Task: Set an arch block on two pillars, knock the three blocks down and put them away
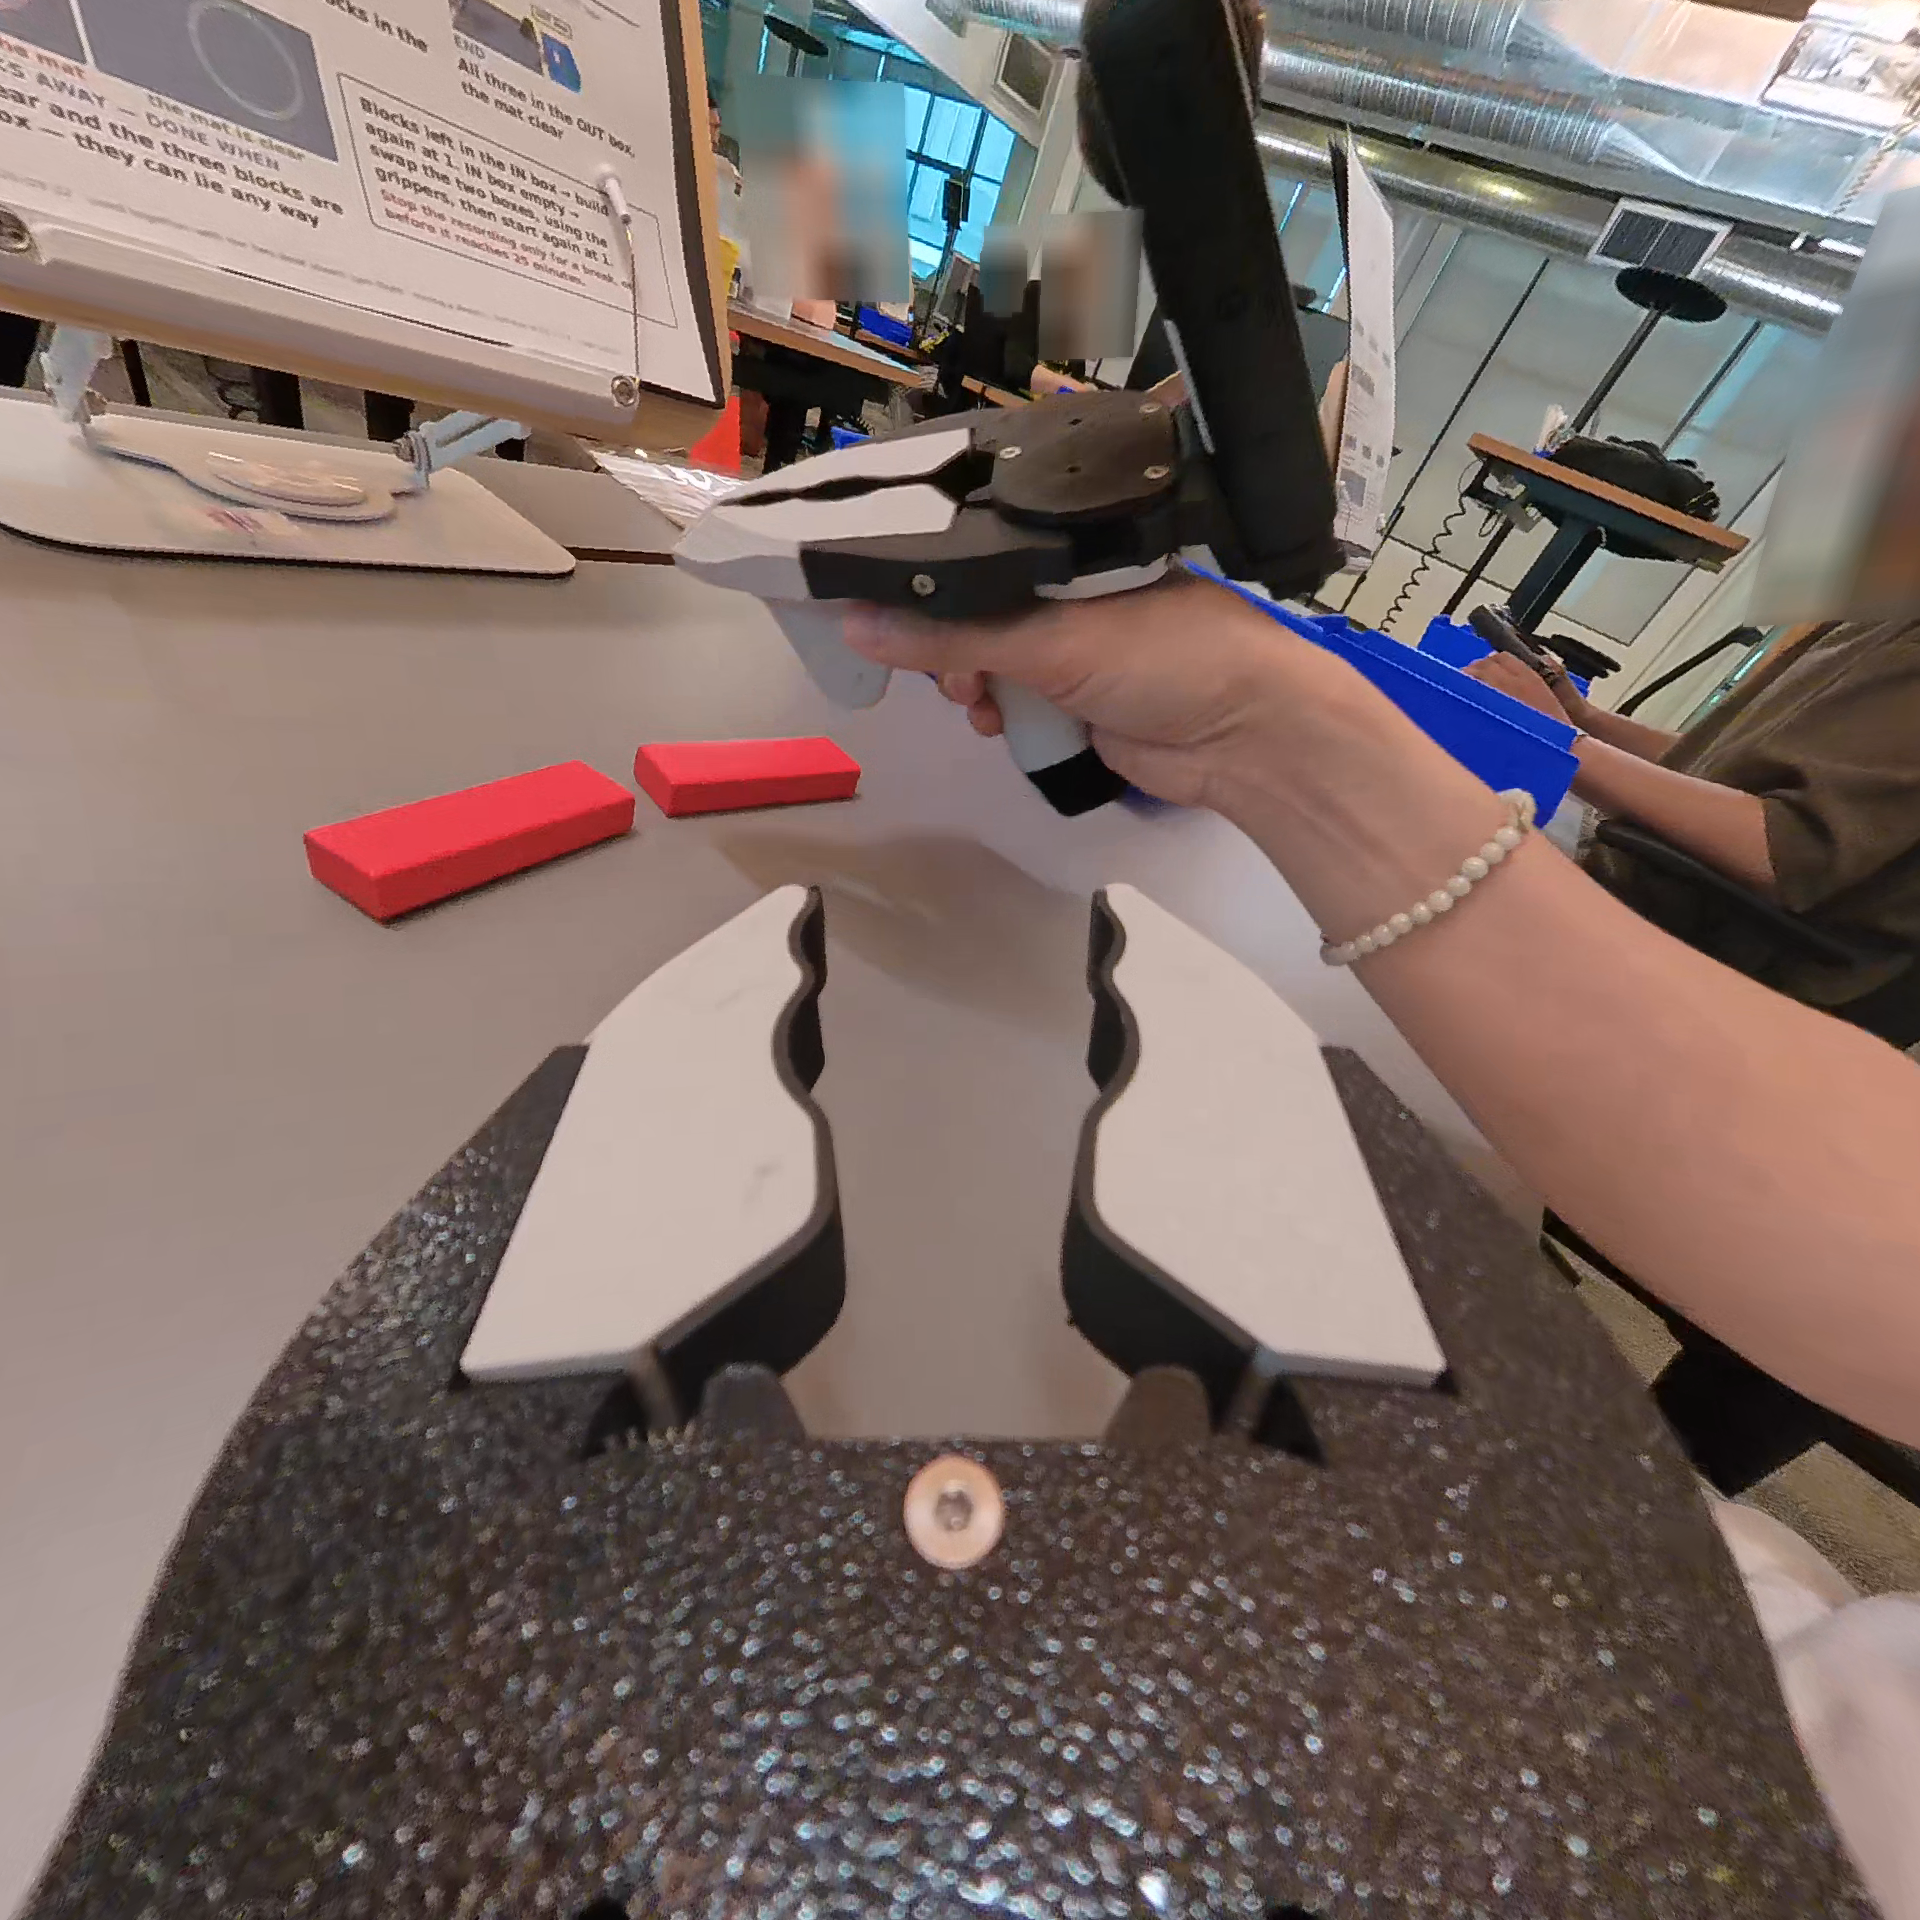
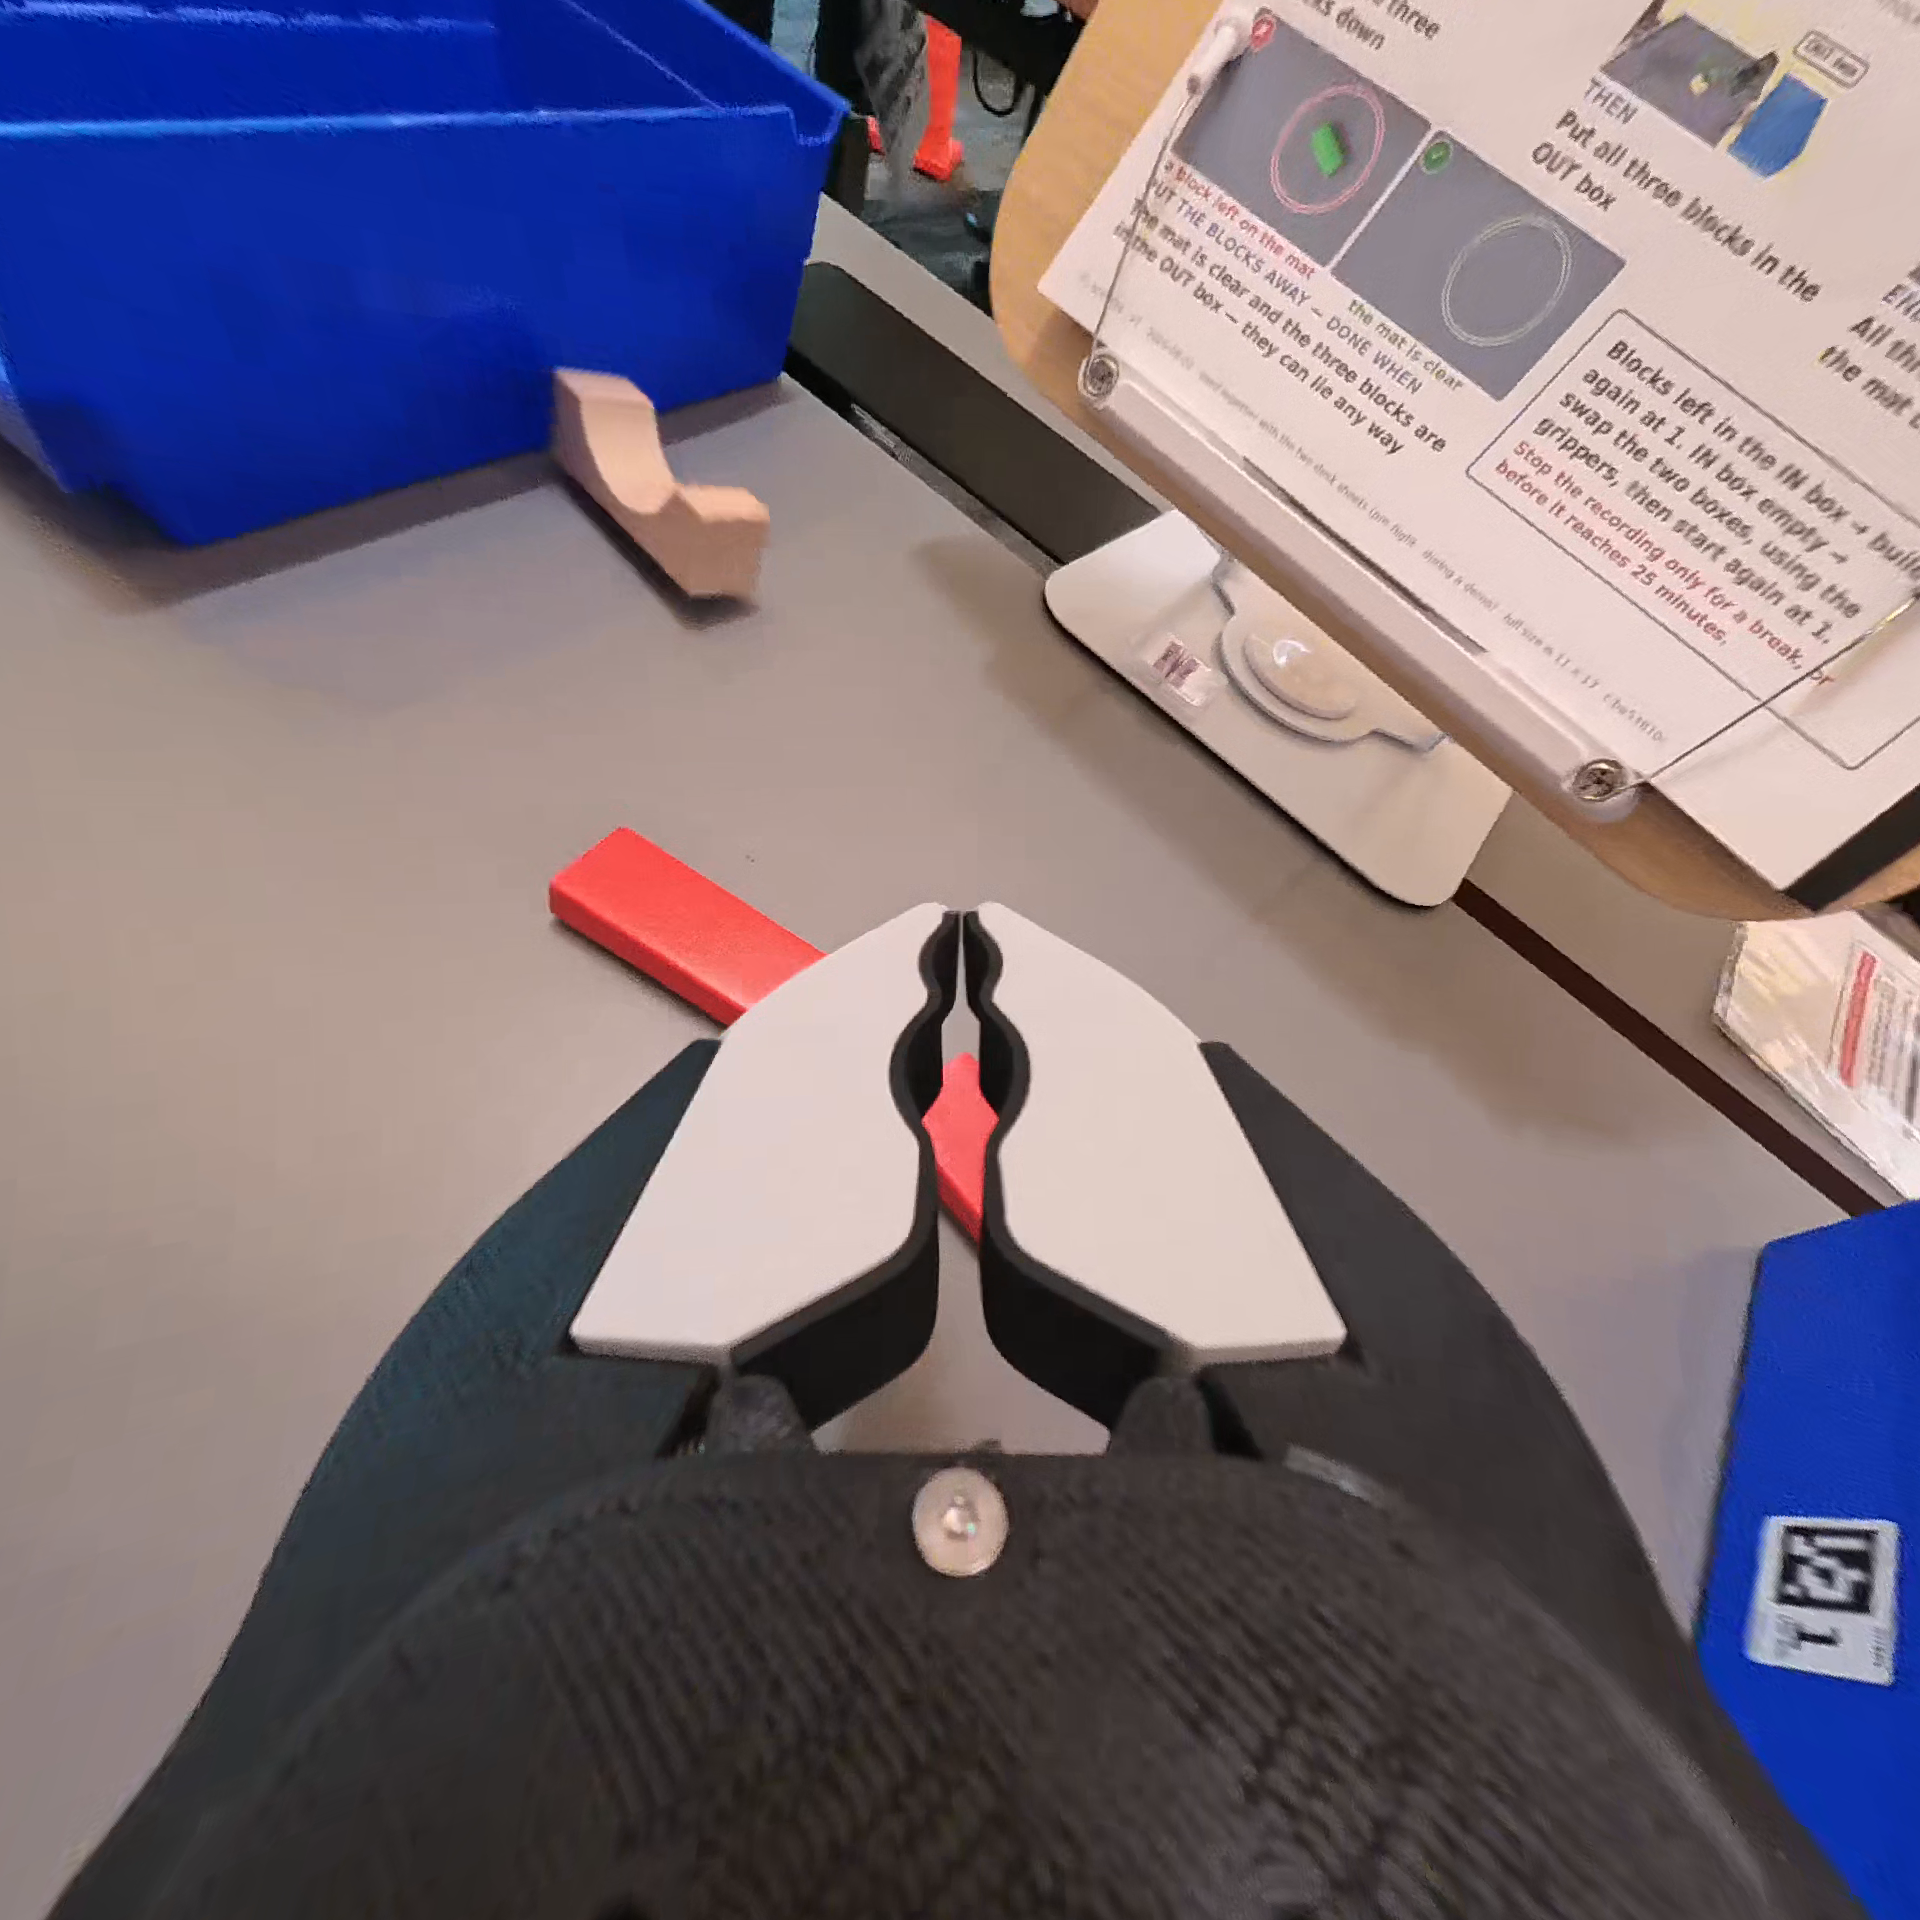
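Observation:
Two flat red blocks lie on the grey table, one nearer (image 1: 468, 836) and one farther (image 1: 748, 774), almost end to end. My left gripper (image 1: 956, 914) is open and empty, low over the table, to the right of the blocks. My right gripper (image 2: 961, 916) is shut with nothing between its fingers. It hovers over a red block (image 2: 675, 925), and more red shows through the gap between its fingers. In the left wrist view a hand holds the right gripper (image 1: 698, 545) in the air above and behind the farther block.
A pale wooden arch block (image 2: 655, 499) leans against a blue bin (image 2: 416, 260) at the far left. A second blue bin (image 2: 1829, 1403) with a square marker tag is at the near right. An instruction sheet on a white stand (image 2: 1278, 675) is behind. Another person sits at the right (image 1: 1787, 727). One gripper's finger ends stand about 20 cm off the other's.

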Available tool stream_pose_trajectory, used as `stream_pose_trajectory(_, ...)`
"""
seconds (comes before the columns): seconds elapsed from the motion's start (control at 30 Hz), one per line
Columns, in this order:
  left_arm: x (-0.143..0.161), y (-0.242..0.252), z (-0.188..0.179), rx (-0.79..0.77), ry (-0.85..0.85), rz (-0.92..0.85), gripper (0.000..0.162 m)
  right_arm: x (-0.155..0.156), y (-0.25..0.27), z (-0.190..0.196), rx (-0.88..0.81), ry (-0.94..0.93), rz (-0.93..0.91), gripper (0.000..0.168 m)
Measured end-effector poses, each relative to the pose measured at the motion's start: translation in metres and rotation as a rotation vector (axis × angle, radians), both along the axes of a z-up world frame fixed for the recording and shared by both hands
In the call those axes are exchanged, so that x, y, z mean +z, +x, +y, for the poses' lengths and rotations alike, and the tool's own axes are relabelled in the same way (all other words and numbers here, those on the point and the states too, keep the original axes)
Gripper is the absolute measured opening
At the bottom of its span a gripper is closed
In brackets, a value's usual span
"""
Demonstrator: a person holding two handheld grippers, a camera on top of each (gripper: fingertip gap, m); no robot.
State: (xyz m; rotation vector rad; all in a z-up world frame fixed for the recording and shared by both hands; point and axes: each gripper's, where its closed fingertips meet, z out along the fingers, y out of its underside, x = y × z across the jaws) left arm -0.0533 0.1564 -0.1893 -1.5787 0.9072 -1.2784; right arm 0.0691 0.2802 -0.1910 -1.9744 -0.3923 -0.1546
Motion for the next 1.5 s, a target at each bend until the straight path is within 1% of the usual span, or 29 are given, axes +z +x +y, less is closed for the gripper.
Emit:
stream_pose_trajectory(0.07,-0.001,0.001,-0.001,-0.008,-0.004,-0.001,0.048,0.002,0.009,-0.005,0.017,-0.007,-0.036,0.007)
stream_pose_trajectory(0.2,-0.001,0.003,-0.003,-0.021,-0.010,-0.006,0.048,-0.006,0.022,-0.017,0.122,-0.086,-0.071,0.038)
stream_pose_trajectory(0.3,-0.001,0.004,-0.006,-0.037,-0.019,-0.018,0.048,-0.020,0.031,-0.025,0.213,-0.200,-0.088,0.060)
stream_pose_trajectory(0.4,0.003,0.005,-0.010,-0.066,-0.017,-0.039,0.048,-0.041,0.038,-0.034,0.310,-0.352,-0.137,0.067)
stream_pose_trajectory(0.5,0.005,0.006,-0.014,-0.082,0.010,-0.039,0.048,-0.059,0.045,-0.040,0.413,-0.520,-0.247,0.077)
stream_pose_trajectory(0.6,0.007,0.008,-0.018,-0.086,0.042,-0.037,0.048,-0.065,0.050,-0.040,0.468,-0.691,-0.331,0.087)
stream_pose_trajectory(0.67,0.011,0.007,-0.020,-0.080,0.075,-0.050,0.047,-0.065,0.048,-0.036,0.507,-0.766,-0.360,0.087)
stream_pose_trajectory(0.8,0.010,0.008,-0.023,-0.086,0.119,-0.019,0.048,-0.070,0.041,-0.027,0.583,-0.844,-0.396,0.089)
stream_pose_trajectory(0.97,0.010,0.008,-0.026,-0.094,0.150,0.002,0.048,-0.081,0.027,-0.030,0.630,-0.941,-0.253,0.086)
stream_pose_trajectory(1.07,0.009,0.010,-0.028,-0.102,0.145,-0.001,0.048,-0.087,0.027,-0.029,0.626,-0.951,-0.244,0.083)
stream_pose_trajectory(1.13,0.006,0.011,-0.029,-0.108,0.142,0.009,0.048,-0.089,0.027,-0.027,0.627,-0.947,-0.250,0.078)
stream_pose_trajectory(1.3,0.004,0.010,-0.031,-0.114,0.130,0.007,0.048,-0.095,0.032,-0.026,0.604,-0.961,-0.274,0.073)
stream_pose_trajectory(1.5,0.002,0.009,-0.033,-0.107,0.131,0.018,0.048,-0.099,0.034,-0.022,0.591,-0.946,-0.271,0.059)
